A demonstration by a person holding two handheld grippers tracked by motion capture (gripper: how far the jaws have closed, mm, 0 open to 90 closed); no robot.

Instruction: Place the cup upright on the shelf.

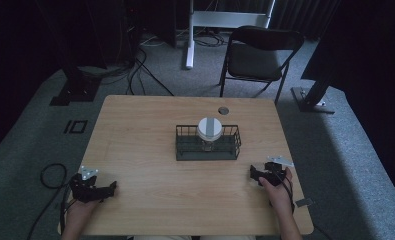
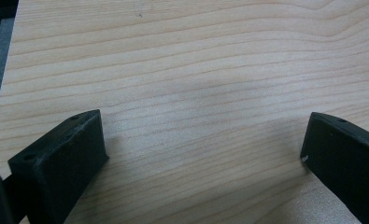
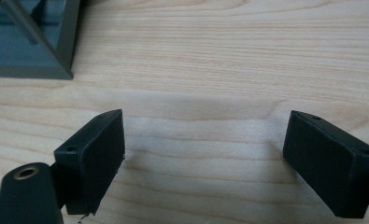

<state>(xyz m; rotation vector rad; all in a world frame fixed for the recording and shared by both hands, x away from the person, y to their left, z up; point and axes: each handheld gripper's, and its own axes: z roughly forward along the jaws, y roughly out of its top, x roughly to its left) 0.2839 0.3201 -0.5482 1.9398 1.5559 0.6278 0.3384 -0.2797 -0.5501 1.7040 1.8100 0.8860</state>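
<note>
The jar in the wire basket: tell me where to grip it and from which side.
Grip the jar by its white lid, coming straight down from above. It stands upright, the lid rises above the basket rim, and the wire walls block its sides. Both claws rest open on the table.

Wood table [image 1: 145, 130] on grey carpet [image 1: 30, 145]. Black wire basket [image 1: 208, 145] at table centre, white-lidded jar [image 1: 210, 131] standing inside. Small round hole [image 1: 223, 110] near far edge. Folding chair [image 1: 257, 55] beyond; cables [image 1: 140, 70] on floor
</note>
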